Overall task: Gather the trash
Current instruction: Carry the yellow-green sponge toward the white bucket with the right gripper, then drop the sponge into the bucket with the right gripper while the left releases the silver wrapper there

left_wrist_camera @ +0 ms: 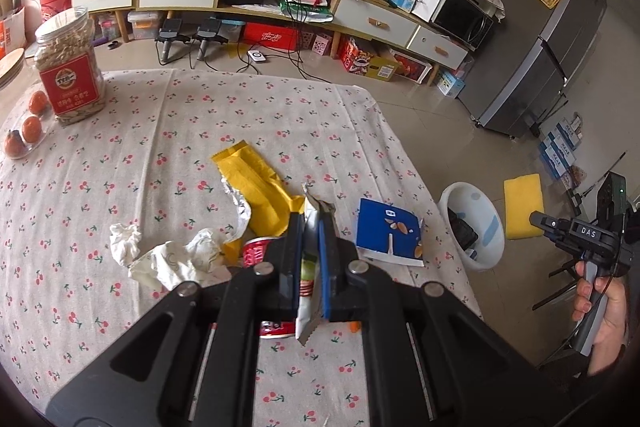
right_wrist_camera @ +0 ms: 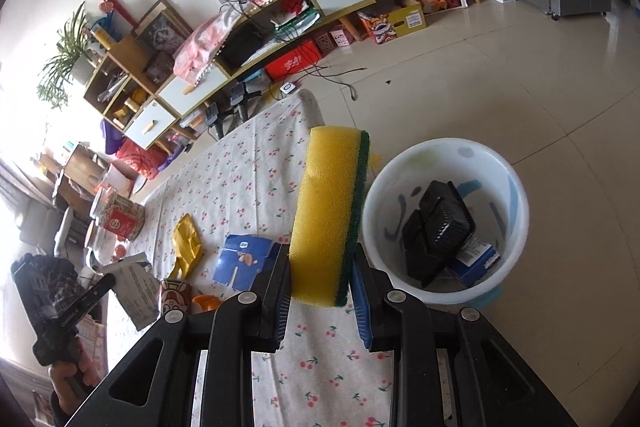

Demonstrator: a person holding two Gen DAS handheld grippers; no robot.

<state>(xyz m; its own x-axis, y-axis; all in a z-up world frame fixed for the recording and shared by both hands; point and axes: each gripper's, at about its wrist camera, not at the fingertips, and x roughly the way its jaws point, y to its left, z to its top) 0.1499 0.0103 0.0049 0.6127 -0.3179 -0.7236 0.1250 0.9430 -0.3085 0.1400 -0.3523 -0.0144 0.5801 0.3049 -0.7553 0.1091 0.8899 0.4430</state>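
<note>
We could miss the bin (right_wrist_camera: 444,163) if we let go early: the sponge (right_wrist_camera: 328,211) hangs near its rim, partly over the table (right_wrist_camera: 240,163). Our right gripper (right_wrist_camera: 322,283) is clamped on the sponge; our left gripper (left_wrist_camera: 312,247) pinches 1 wrapper (left_wrist_camera: 310,227) above the table litter

The letters "DAS" are printed in white on the black body of the right gripper (left_wrist_camera: 538,219), seen at the right edge of the left wrist view. White Chinese characters are carried on the red label of the clear plastic jar of seeds (left_wrist_camera: 70,67) and on the red cardboard box (left_wrist_camera: 272,37) under the long cabinet, but none can be made out.
</note>
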